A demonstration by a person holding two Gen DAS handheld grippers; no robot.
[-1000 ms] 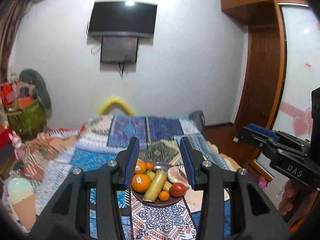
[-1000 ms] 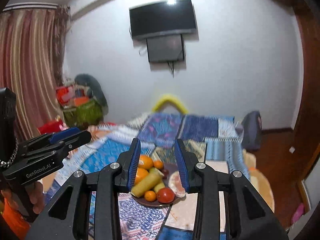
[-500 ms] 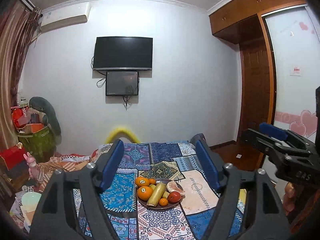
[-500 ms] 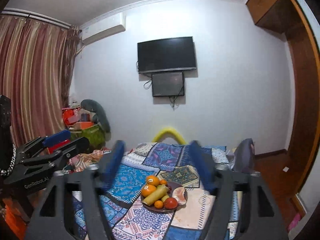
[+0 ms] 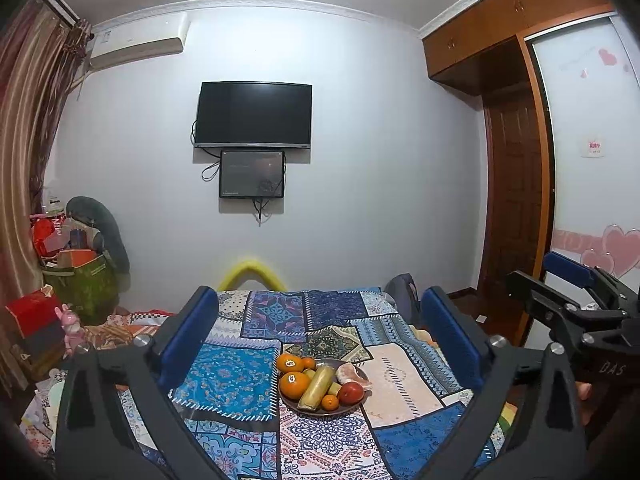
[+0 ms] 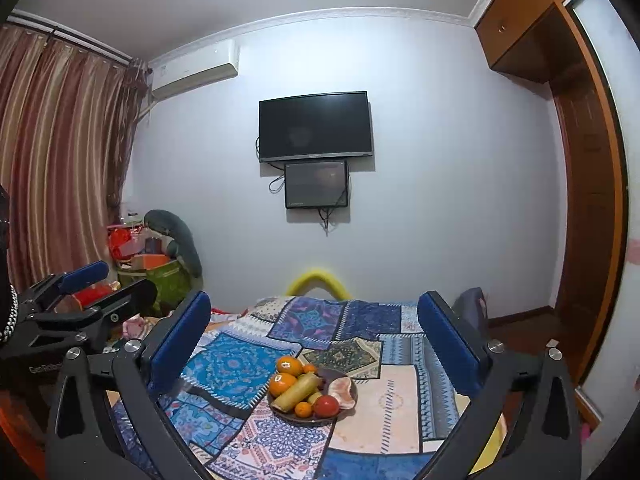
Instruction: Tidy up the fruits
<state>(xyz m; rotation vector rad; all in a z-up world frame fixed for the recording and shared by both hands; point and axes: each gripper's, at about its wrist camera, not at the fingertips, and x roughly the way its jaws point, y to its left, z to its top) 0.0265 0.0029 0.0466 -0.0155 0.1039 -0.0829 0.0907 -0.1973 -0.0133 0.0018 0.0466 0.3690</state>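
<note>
My left hand-held gripper (image 5: 320,328) and right hand-held gripper (image 6: 316,328) had just spread wide, grasping nothing, with the round dark plate (image 5: 316,411) of oranges and other fruit ahead on the patchwork-quilted bed (image 5: 224,376).

1. The patchwork bedspread (image 5: 236,372) lies flat and bare on every side of the plate (image 5: 316,410), leaving room to approach it from left, right and front.
2. The fruits are heaped close on the plate: oranges (image 5: 294,385) on its left, a long yellow-green fruit (image 5: 318,386) across the middle, a red fruit (image 5: 351,393) and a pink slice (image 5: 352,374) on its right, most touching a neighbour, with little gap between them.
3. The left gripper (image 5: 320,332) and right gripper (image 6: 316,336) have just been opening and stand wide, nothing between their jaws.
4. The two grippers sit close side by side, each at the edge of the other's view.
5. Clutter crowds the bed's left side: a green bag (image 5: 86,284) and red boxes (image 5: 34,312).
</note>
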